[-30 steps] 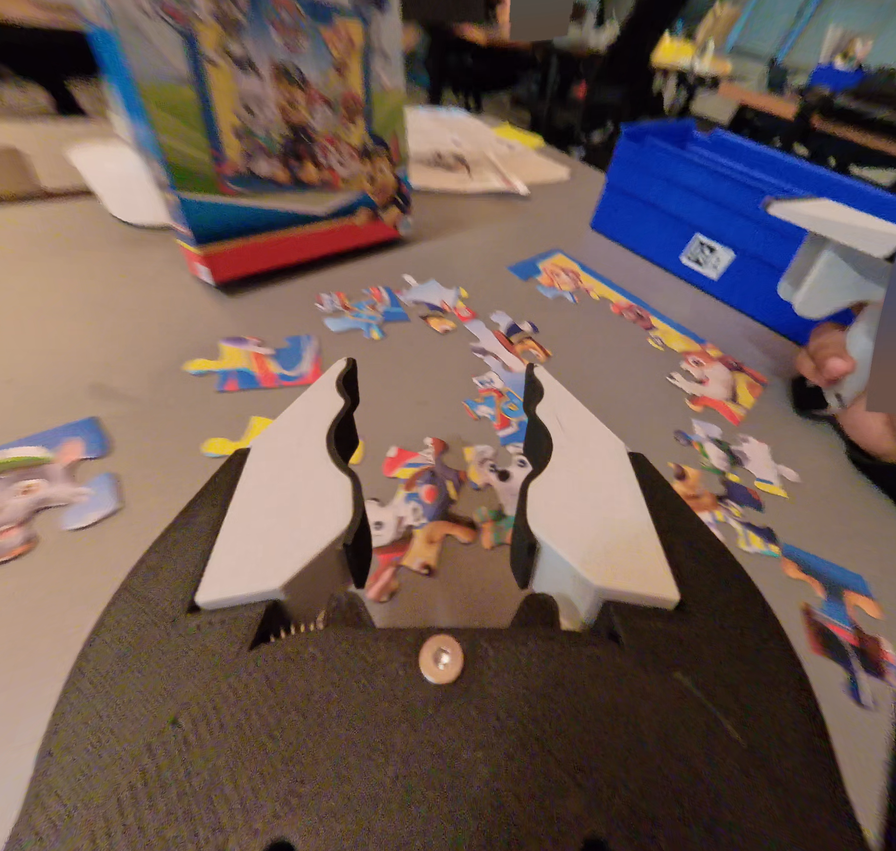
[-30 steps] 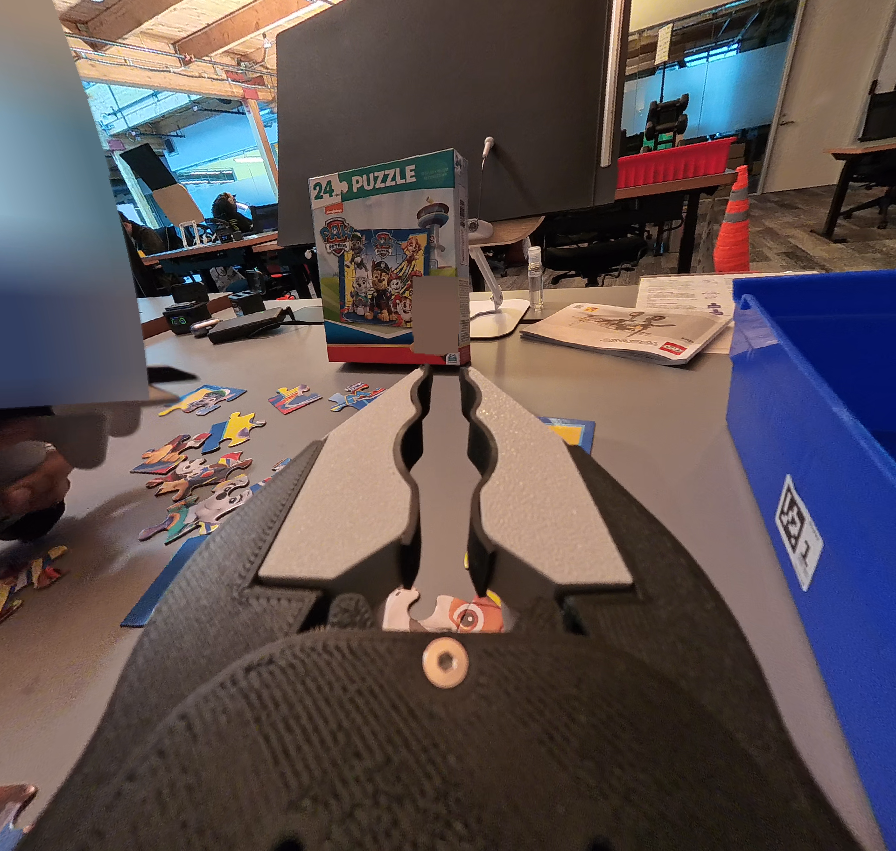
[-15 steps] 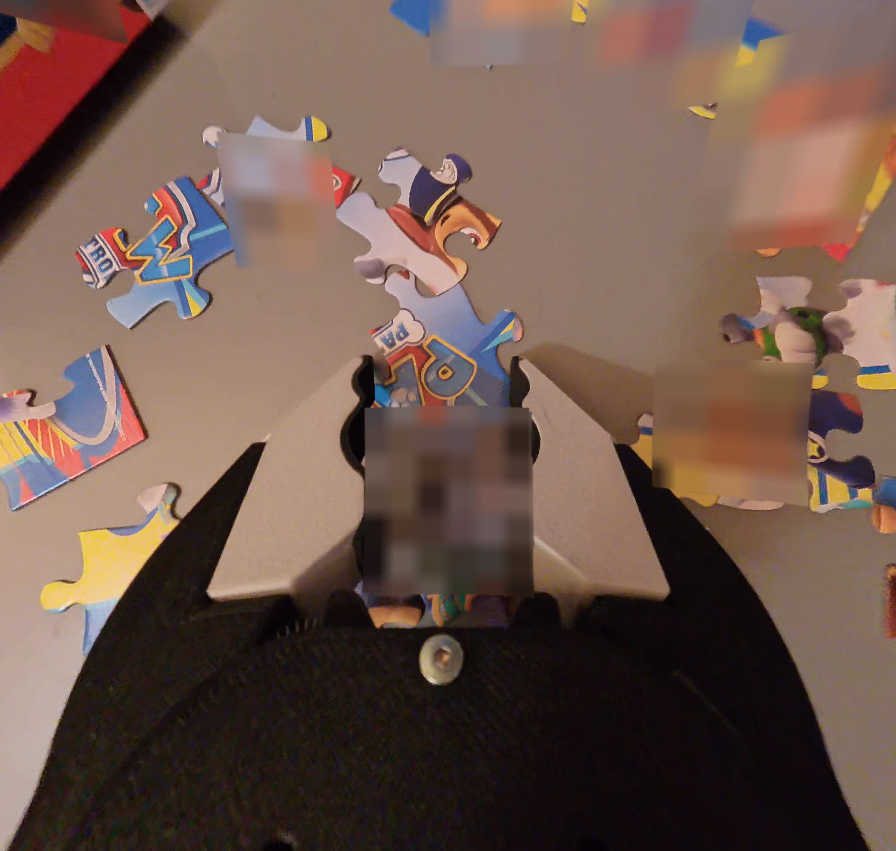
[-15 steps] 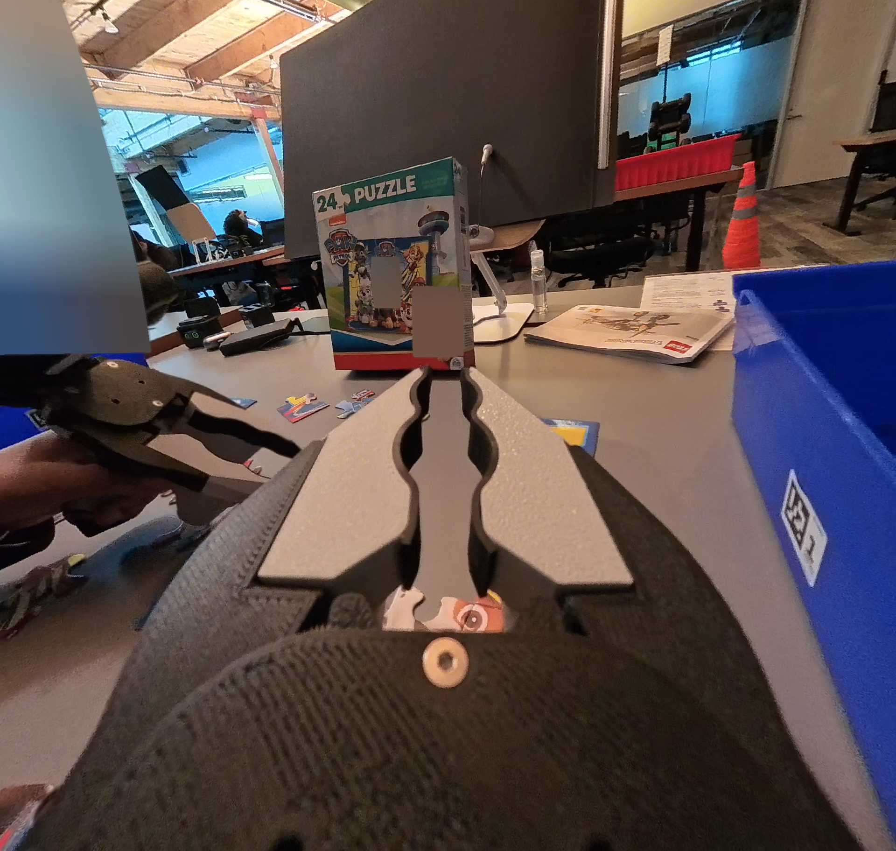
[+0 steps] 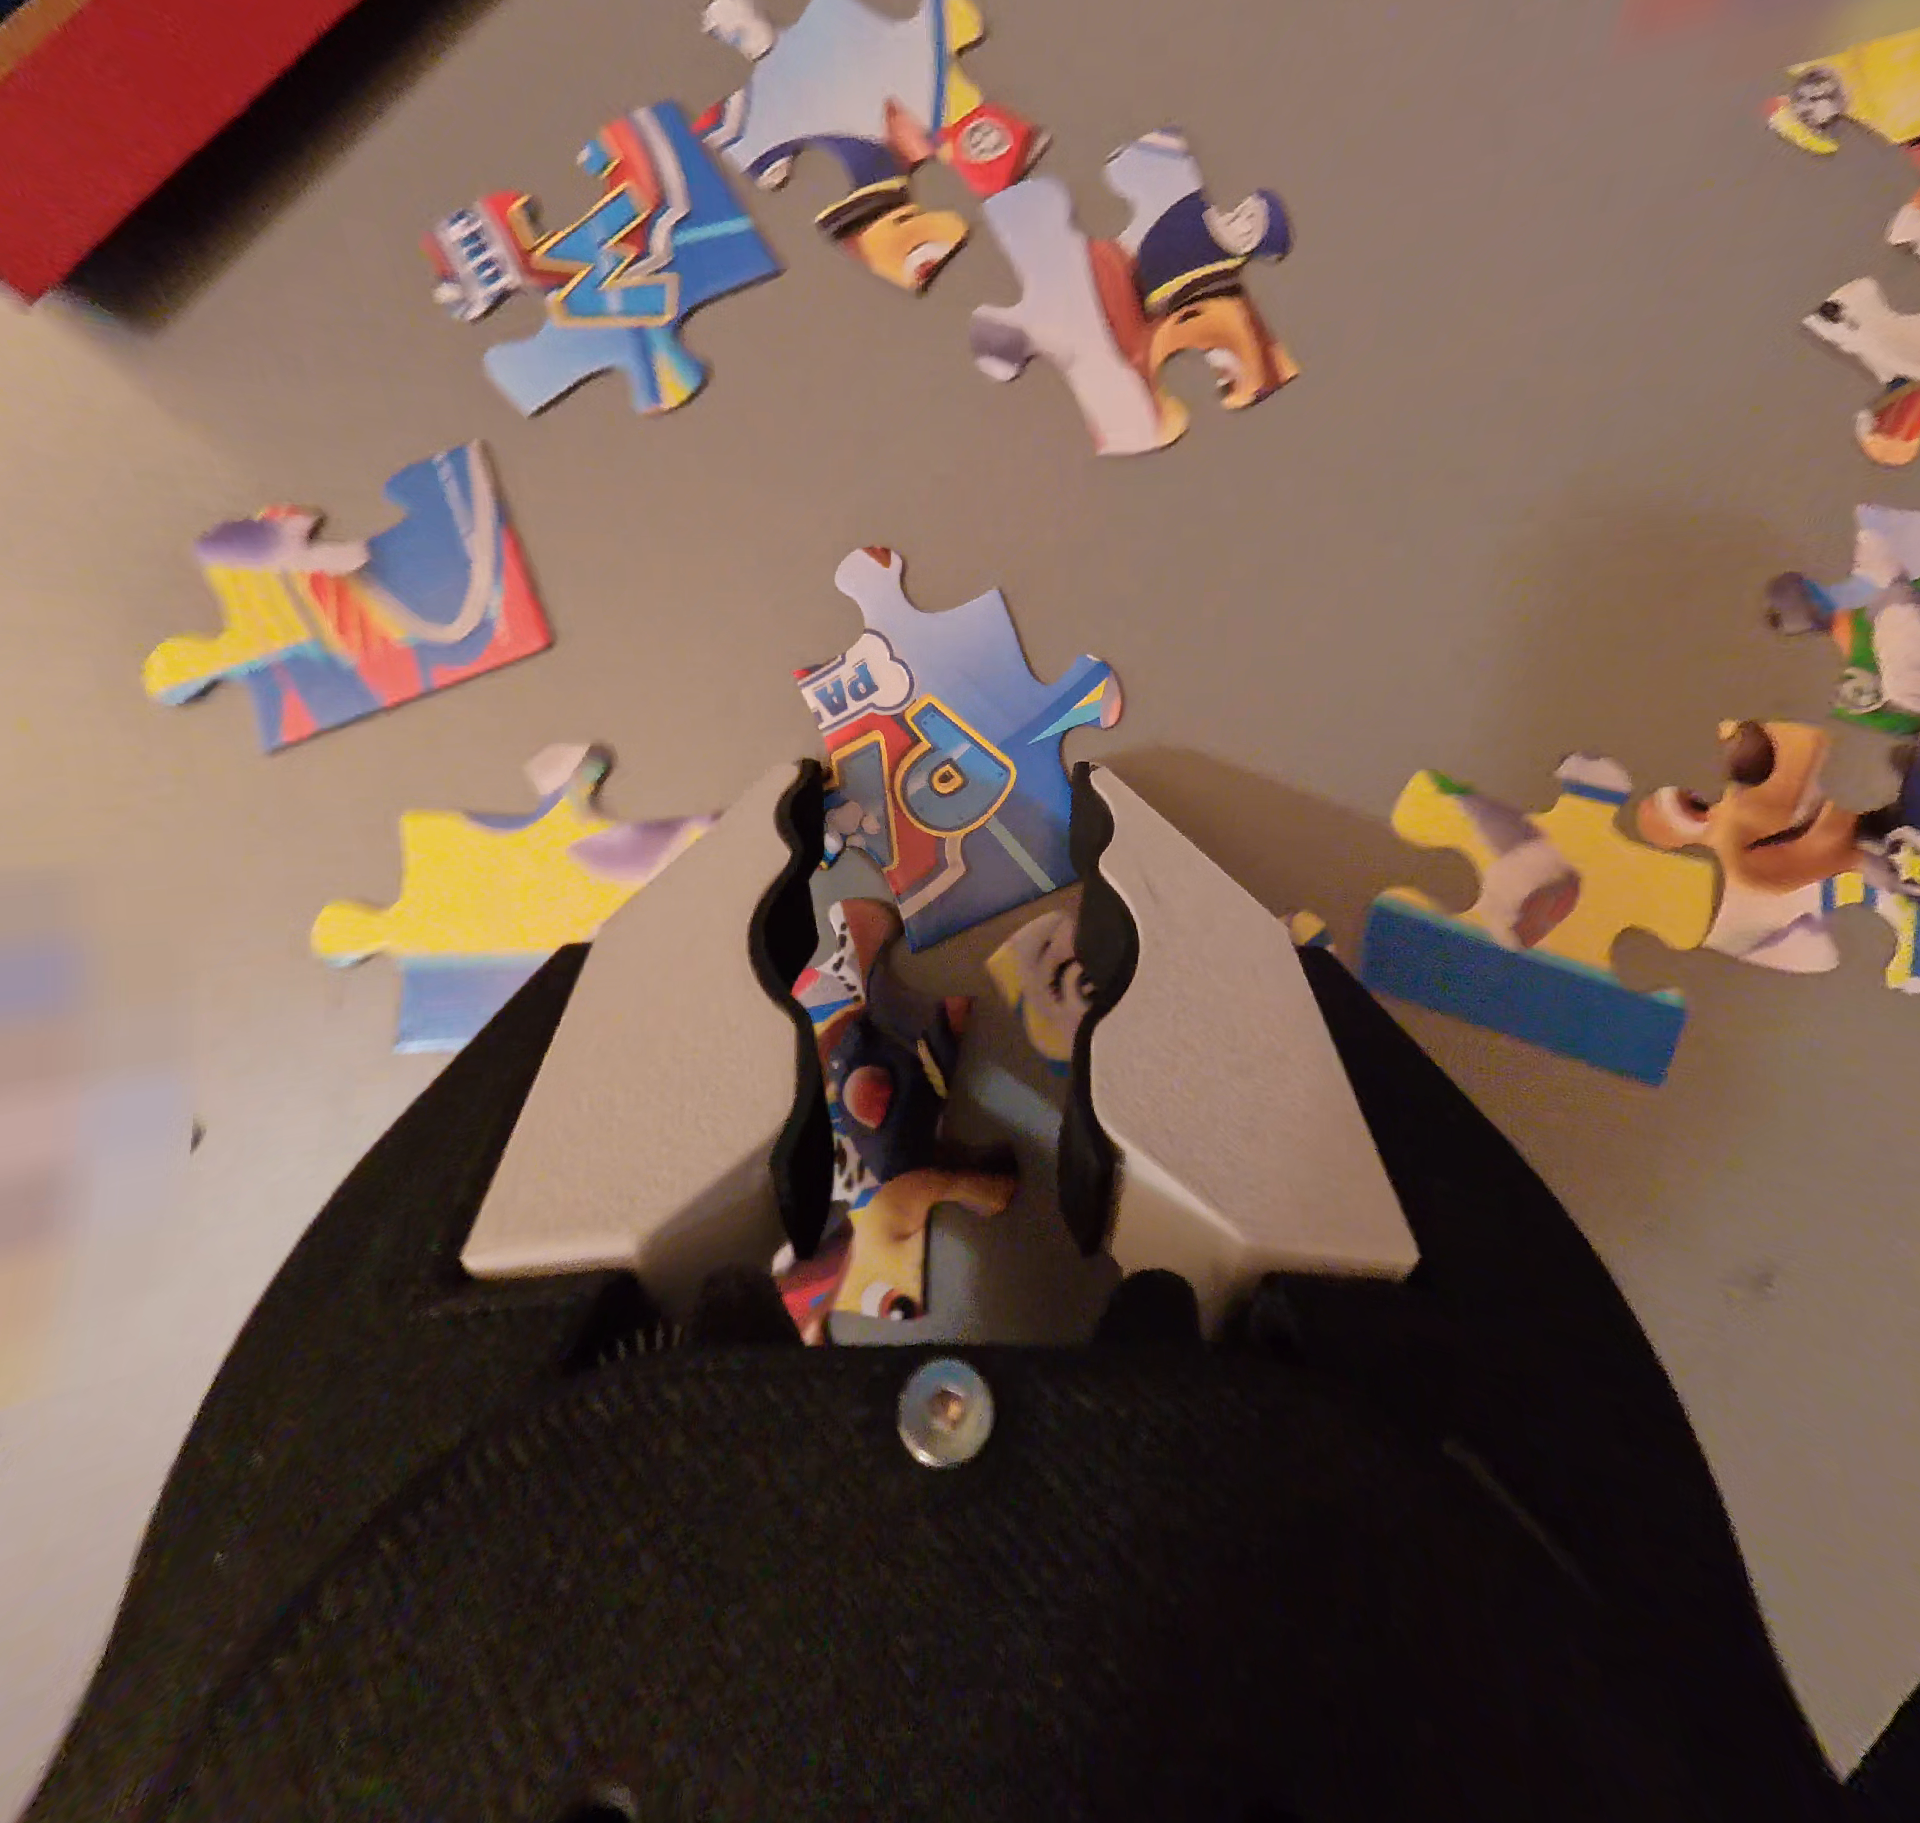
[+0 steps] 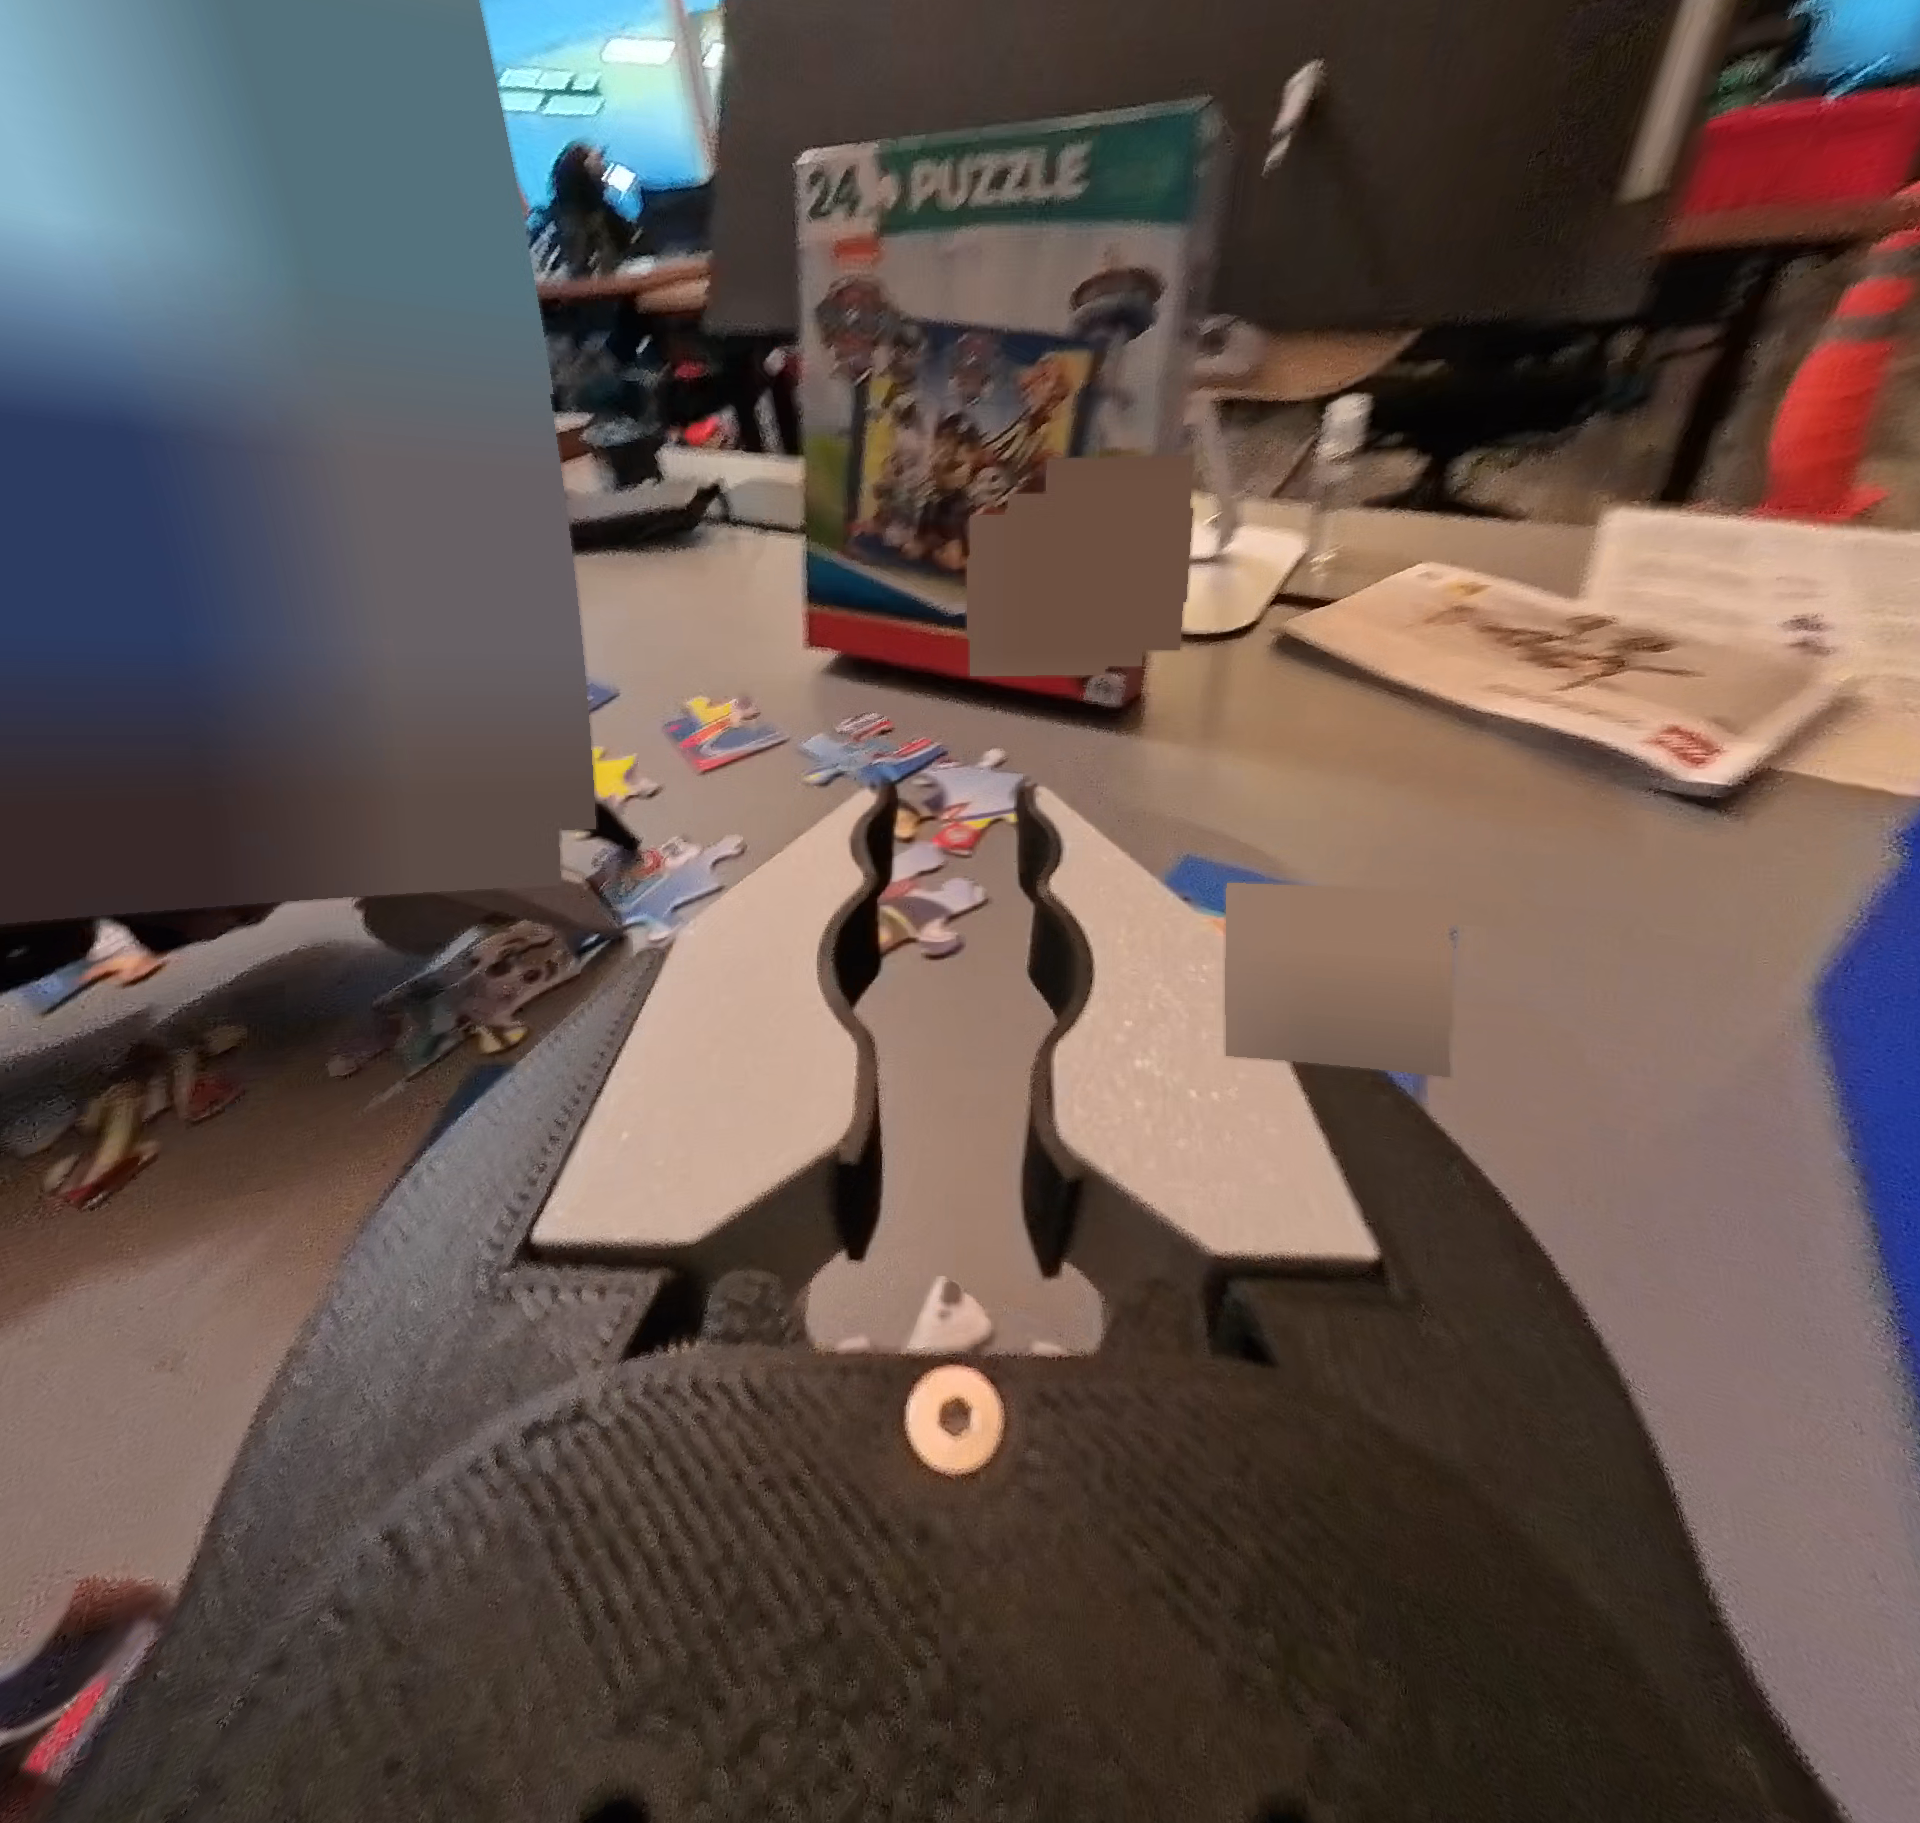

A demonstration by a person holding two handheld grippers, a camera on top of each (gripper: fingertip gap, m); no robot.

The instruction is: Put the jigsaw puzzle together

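In the left wrist view my left gripper (image 5: 945, 786) points down at the grey table (image 5: 1351, 578). Its two pads press on the side edges of a blue puzzle piece (image 5: 956, 724) with a red and blue emblem, which sticks out past the fingertips. More pieces show under the fingers. The same piece shows in the right wrist view (image 6: 665, 874), at the edge of a blurred patch. My right gripper (image 6: 951, 807) is open and empty, low over the table, with loose pieces (image 6: 935, 900) lying on the table beyond its fingertips.
Several loose pieces lie around the left gripper: a blue lettered one (image 5: 623, 287), a dog one (image 5: 1143, 308), a yellow one (image 5: 488, 890), a joined pair (image 5: 1558, 900). The puzzle box (image 6: 997, 319) stands behind. A booklet (image 6: 1558, 672) and a blue bin (image 6: 1870, 994) are at the right. One gripper's finger ends stand about 20 cm off the other's.
My left gripper dropped over the pieces, narrowed its jaws onto the blue emblem piece and carried it away from the dog piece. My right gripper opened a little and swung left.
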